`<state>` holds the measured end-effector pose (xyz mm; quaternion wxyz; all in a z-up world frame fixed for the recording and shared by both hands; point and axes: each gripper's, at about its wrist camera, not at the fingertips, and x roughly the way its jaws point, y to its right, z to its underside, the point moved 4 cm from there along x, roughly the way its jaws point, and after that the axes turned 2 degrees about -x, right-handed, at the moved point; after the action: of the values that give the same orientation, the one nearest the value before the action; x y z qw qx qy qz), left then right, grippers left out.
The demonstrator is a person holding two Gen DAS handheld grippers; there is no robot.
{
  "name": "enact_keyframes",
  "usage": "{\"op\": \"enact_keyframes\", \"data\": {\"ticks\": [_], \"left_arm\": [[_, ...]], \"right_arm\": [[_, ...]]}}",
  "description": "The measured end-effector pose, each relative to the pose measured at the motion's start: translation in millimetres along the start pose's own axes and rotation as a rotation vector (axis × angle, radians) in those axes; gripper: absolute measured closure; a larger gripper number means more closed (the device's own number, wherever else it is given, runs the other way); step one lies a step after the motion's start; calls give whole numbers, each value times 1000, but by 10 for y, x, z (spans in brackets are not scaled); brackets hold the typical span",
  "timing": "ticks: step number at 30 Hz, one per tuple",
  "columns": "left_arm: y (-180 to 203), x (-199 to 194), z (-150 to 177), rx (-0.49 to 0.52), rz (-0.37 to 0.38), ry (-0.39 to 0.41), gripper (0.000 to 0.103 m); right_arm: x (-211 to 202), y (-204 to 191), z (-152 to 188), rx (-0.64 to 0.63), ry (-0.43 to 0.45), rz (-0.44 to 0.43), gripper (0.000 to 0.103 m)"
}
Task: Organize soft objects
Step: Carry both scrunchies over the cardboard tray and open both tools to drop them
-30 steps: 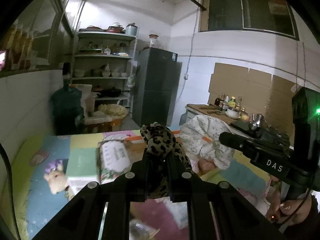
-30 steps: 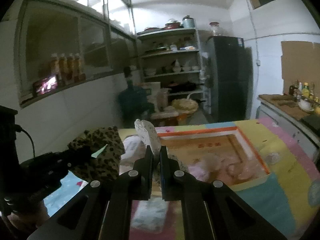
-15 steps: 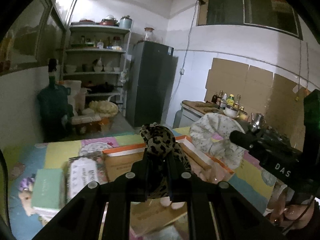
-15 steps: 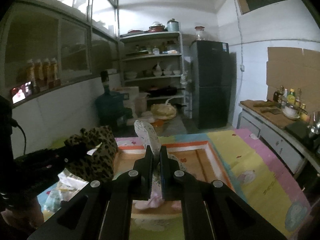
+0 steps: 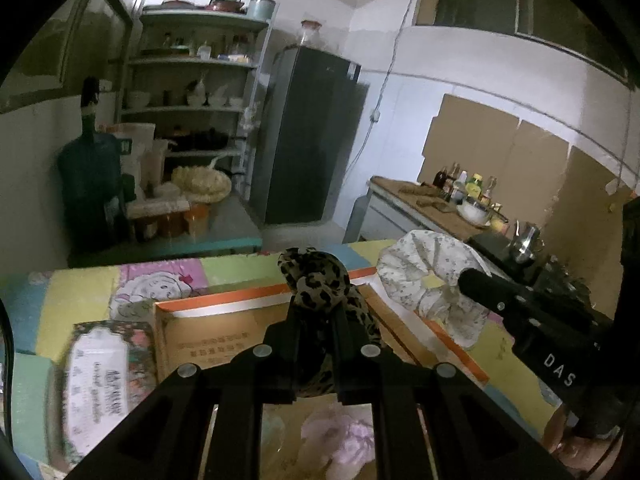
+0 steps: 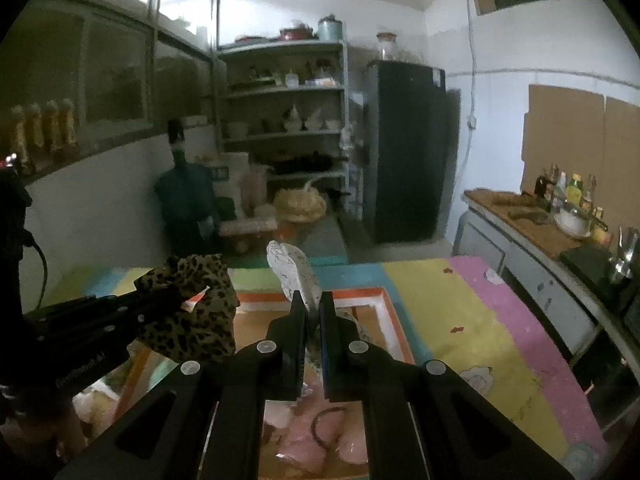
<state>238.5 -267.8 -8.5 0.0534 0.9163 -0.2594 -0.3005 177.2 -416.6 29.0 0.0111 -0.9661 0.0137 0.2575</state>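
Observation:
My left gripper [image 5: 316,316] is shut on a leopard-print scrunchie [image 5: 316,276] and holds it above an orange-rimmed cardboard box [image 5: 224,308]. My right gripper [image 6: 313,304] is shut on a white floral scrunchie [image 6: 294,270] above the same box [image 6: 394,320]. In the left wrist view the white scrunchie [image 5: 428,272] hangs from the right gripper's finger at the right. In the right wrist view the leopard scrunchie [image 6: 192,304] hangs from the left gripper at the left. Pink soft items [image 6: 320,436] lie in the box.
The box rests on a colourful patchwork mat [image 6: 460,312]. A patterned packet [image 5: 100,368] lies left of the box. A counter with bottles and a kettle [image 5: 472,200] stands at the right. Shelves [image 5: 196,80], a fridge [image 5: 308,136] and a water jug [image 5: 90,184] stand behind.
Both grippers have moved over the box with their scrunchies held. The view has swung right, so the box now sits under both grippers.

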Motion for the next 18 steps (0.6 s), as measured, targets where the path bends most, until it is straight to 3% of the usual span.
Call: {"op": "enact_keyframes", "data": {"ticks": [18], "left_arm": [[-72, 731, 79, -36, -75, -126, 91]], "right_arm": [[655, 173, 150, 39, -104, 61, 97]]}}
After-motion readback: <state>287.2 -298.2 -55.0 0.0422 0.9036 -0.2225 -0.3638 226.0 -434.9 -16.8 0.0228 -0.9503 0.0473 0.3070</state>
